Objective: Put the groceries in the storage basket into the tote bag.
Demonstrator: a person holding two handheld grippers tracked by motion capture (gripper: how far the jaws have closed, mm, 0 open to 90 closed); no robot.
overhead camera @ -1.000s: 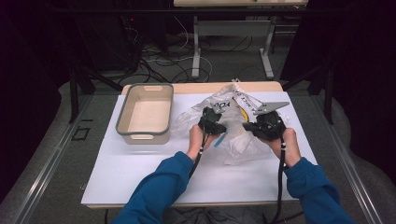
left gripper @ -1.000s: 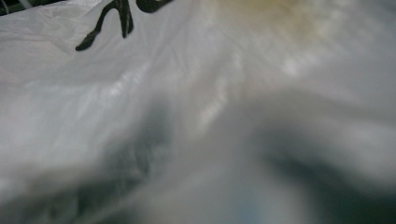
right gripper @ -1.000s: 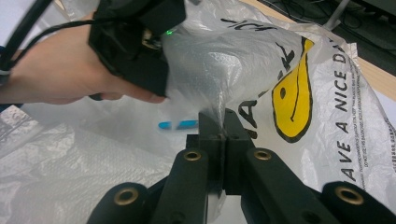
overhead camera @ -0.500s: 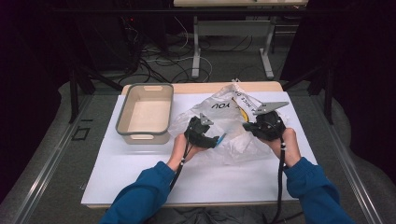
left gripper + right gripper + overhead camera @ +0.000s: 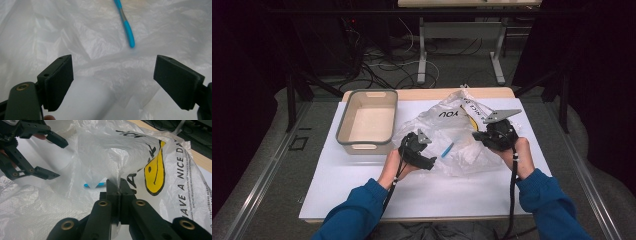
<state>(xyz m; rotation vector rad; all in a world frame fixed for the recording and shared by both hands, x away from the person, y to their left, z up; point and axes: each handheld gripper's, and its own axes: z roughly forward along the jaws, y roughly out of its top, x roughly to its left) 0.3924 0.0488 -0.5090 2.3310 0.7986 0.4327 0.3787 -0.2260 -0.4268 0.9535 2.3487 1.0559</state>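
Note:
A crumpled clear plastic bag (image 5: 447,125) with a yellow smiley and black lettering lies on the white board. A thin blue stick (image 5: 447,149) shows through the film (image 5: 126,23) (image 5: 96,185). My right gripper (image 5: 479,135) is shut on a raised fold of the bag (image 5: 105,150), the film pinched between its jaws (image 5: 117,182). My left gripper (image 5: 431,152) is at the bag's left edge and points toward the blue stick. Its jaws have just been opening and stand wide apart (image 5: 113,65), with bag film (image 5: 100,50) lying loose beyond them. It shows open in the right gripper view (image 5: 60,160).
An empty grey bin (image 5: 343,135) stands left of the bag at the board's back left. The white board (image 5: 362,190) covers the wooden table, with bare room in front of the hands. Cables and table legs lie on the floor beyond.
My left gripper has moved left and back toward the person, away from the right gripper, and its jaws stand wider. The right gripper has kept still on the bag.

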